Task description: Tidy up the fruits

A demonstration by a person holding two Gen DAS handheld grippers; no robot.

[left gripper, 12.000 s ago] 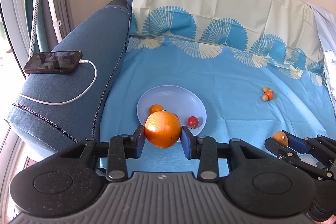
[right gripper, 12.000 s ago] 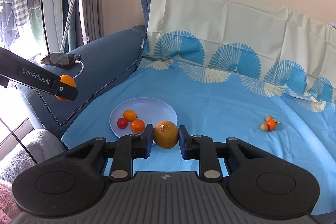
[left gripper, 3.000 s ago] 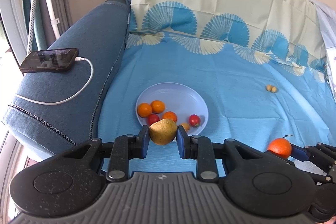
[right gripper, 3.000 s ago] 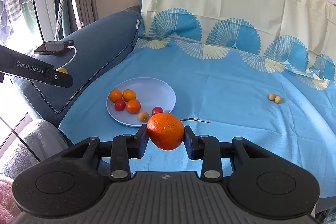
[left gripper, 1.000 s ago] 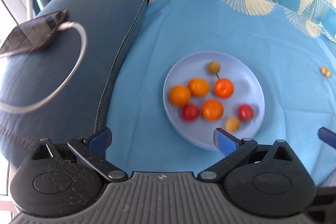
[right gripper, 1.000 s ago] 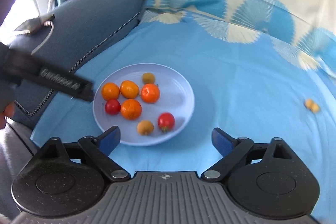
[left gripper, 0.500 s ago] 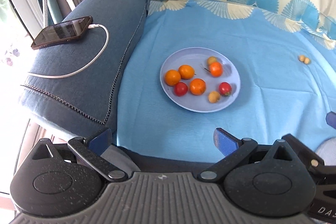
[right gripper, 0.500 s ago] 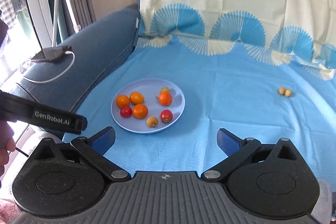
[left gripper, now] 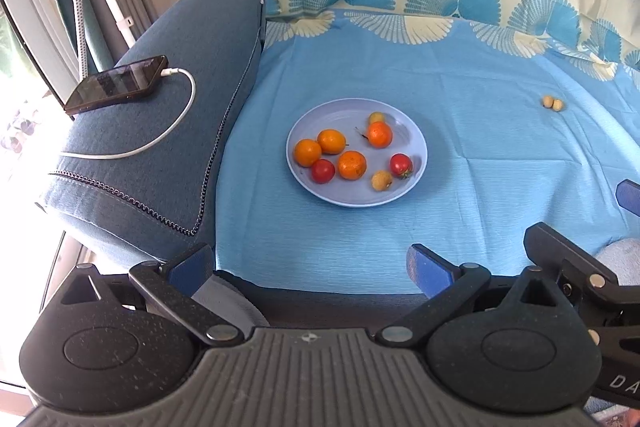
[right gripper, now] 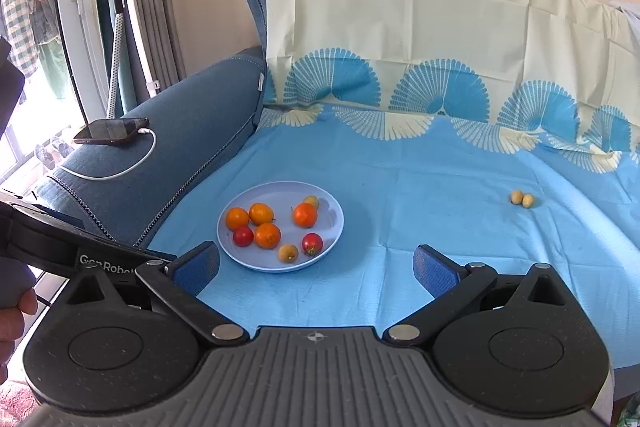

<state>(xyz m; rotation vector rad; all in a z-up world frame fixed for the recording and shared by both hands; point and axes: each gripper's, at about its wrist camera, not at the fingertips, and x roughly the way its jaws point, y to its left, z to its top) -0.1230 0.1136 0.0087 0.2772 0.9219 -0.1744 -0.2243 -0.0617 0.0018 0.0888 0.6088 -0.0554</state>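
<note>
Nearest in each wrist view are the gripper bodies. The left gripper [left gripper: 310, 269] has its jaws spread wide with nothing between them, hanging over the near edge of the blue sheet [left gripper: 460, 155]. The right gripper [right gripper: 316, 267] is likewise spread wide and empty, over the near part of the same sheet.

Just beyond lies the pale blue plate [right gripper: 244, 263], resting on the sheet left of centre. In it sit four orange fruits: two touching at the left [right gripper: 237, 218], one in the middle [right gripper: 268, 235], and one further back [right gripper: 305, 215] with a small yellow fruit [right gripper: 311, 201] just behind it. Two red tomatoes are there too, one at the near left [right gripper: 243, 235] and one at the near right [right gripper: 312, 243], with another small yellow fruit [right gripper: 288, 253] between them at the near rim.

Well apart, at the far right, two small tan fruits [right gripper: 522, 198] lie together on the bare sheet.

On the left, a phone [left gripper: 116, 85] with a white cable [left gripper: 176, 131] rests on the blue sofa arm [left gripper: 192, 39]. At the far end the cream and blue patterned cloth [right gripper: 420, 39] drapes the backrest.
</note>
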